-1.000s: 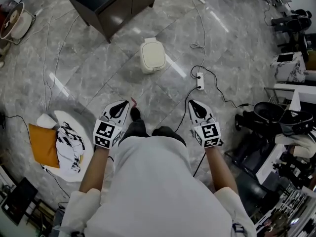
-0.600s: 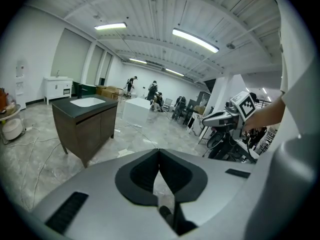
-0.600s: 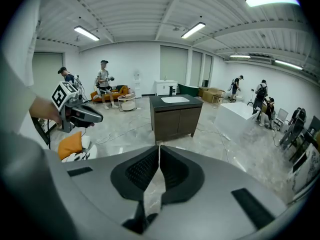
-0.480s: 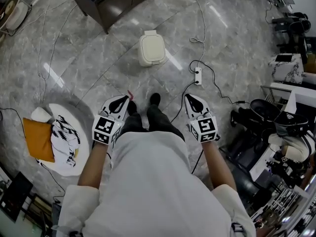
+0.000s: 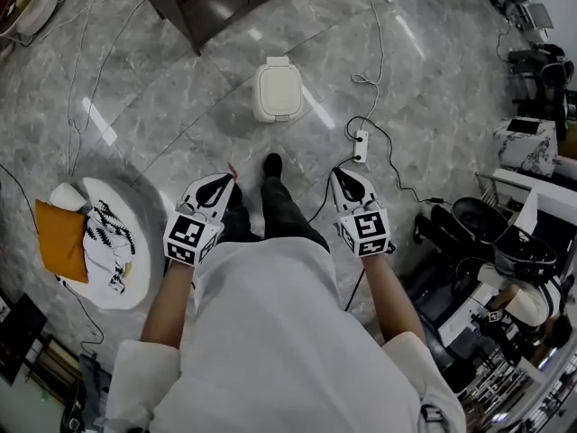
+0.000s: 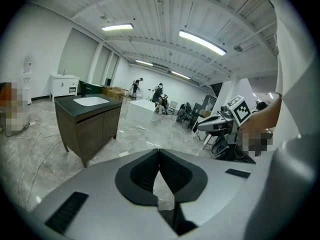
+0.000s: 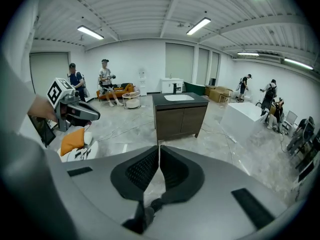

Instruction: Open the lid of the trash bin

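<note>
trash bin (image 5: 277,91) lid down, well apart from both grippers | left gripper (image 5: 216,186) jaws together, empty | right gripper (image 5: 346,180) jaws together, empty

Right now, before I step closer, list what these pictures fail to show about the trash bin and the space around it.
- The trash bin: the head view shows only its top, small. Its sides and any pedal or catch are out of sight.
- The left gripper and right gripper views miss the bin: each gripper's own body covers the near floor.
- Floor beneath the person: hidden by the torso in the head view.
</note>
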Action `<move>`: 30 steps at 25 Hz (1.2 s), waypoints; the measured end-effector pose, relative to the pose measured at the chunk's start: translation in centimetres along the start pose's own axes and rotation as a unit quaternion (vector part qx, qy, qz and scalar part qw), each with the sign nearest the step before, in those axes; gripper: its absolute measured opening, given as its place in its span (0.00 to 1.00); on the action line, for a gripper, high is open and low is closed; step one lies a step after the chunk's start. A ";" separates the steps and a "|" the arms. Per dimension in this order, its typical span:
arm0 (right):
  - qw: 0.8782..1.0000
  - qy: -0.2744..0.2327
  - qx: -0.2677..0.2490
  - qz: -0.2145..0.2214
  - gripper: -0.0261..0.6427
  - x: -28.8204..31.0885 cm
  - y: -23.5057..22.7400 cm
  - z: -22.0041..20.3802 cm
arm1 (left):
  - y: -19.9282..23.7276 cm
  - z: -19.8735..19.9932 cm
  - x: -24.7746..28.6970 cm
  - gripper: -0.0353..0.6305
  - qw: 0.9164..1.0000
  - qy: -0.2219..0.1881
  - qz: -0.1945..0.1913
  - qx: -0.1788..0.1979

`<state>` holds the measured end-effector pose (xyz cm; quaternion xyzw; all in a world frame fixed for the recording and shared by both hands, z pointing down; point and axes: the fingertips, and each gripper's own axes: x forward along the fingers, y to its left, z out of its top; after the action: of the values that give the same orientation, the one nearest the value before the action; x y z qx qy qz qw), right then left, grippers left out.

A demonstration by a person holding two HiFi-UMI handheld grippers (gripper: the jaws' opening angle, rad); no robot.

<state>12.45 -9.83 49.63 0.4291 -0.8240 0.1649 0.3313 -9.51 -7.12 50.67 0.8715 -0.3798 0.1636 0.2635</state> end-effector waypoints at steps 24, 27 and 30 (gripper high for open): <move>0.979 0.079 -0.072 0.171 0.08 15.3 -5.2 -4.2 | 2.2 -2.1 9.8 0.08 0.991 0.037 0.107 -0.072; 0.974 0.087 -0.093 0.186 0.08 16.8 -5.0 -5.4 | 2.2 -3.1 10.8 0.08 0.989 0.044 0.117 -0.079; 0.971 0.100 -0.094 0.194 0.09 18.8 -4.9 -6.6 | 2.6 -3.8 11.8 0.08 0.987 0.046 0.123 -0.089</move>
<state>11.34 -20.25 67.28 0.2094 -0.8661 0.1899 0.4123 -4.00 -13.16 60.36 0.7826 -0.4848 0.2002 0.3354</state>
